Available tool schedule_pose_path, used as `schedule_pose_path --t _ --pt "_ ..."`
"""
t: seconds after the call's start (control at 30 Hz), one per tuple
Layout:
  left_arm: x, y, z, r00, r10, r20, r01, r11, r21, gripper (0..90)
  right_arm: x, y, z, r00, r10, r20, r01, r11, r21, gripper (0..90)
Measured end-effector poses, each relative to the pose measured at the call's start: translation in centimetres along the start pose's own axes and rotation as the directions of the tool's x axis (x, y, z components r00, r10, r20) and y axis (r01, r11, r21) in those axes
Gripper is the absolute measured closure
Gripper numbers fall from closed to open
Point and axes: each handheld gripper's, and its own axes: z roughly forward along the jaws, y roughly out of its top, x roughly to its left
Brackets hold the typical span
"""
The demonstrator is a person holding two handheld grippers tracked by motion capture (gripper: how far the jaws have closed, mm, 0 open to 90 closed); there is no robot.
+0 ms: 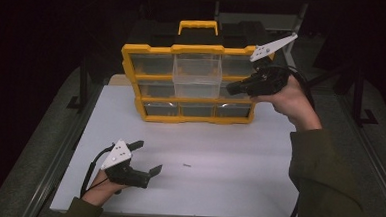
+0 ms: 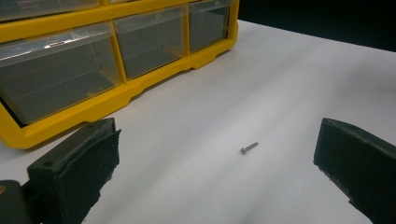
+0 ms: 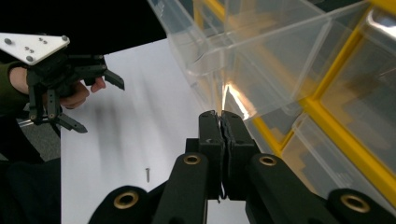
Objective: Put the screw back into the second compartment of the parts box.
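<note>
White bench (image 1: 256,192) carries a yellow drawer organizer (image 1: 193,119) at its far edge. Right tool (image 1: 230,88), jaws closed and empty, sits beside the pulled-out clear drawer (image 1: 198,73): light, stiff, slippery plastic, probably best pinched at its front lip. Left tool (image 1: 147,158) gapes open near a small screw (image 1: 187,165).

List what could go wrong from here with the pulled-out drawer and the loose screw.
1. The clear drawer juts from the yellow organizer; the shut right claw beside it could knock it out.
2. The tiny screw lies between the open left claw's jaws; it may roll or slip when pinched.
</note>
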Motion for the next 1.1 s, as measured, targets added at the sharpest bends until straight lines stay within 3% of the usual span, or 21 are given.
schedule_pose_path --t 0.63,1.1 --pt "0.1 0.1 -0.1 1.0 0.004 -0.001 -0.004 1.0 0.009 0.0 -0.2 2.5 -2.0 0.9995 -0.022 0.022 0.023 0.999 -0.037 87.2" --pt "0.1 0.1 -0.1 1.0 -0.003 0.0 0.003 1.0 0.009 0.0 0.4 4.8 -1.3 0.9989 -0.045 0.01 0.046 0.997 -0.055 87.2"
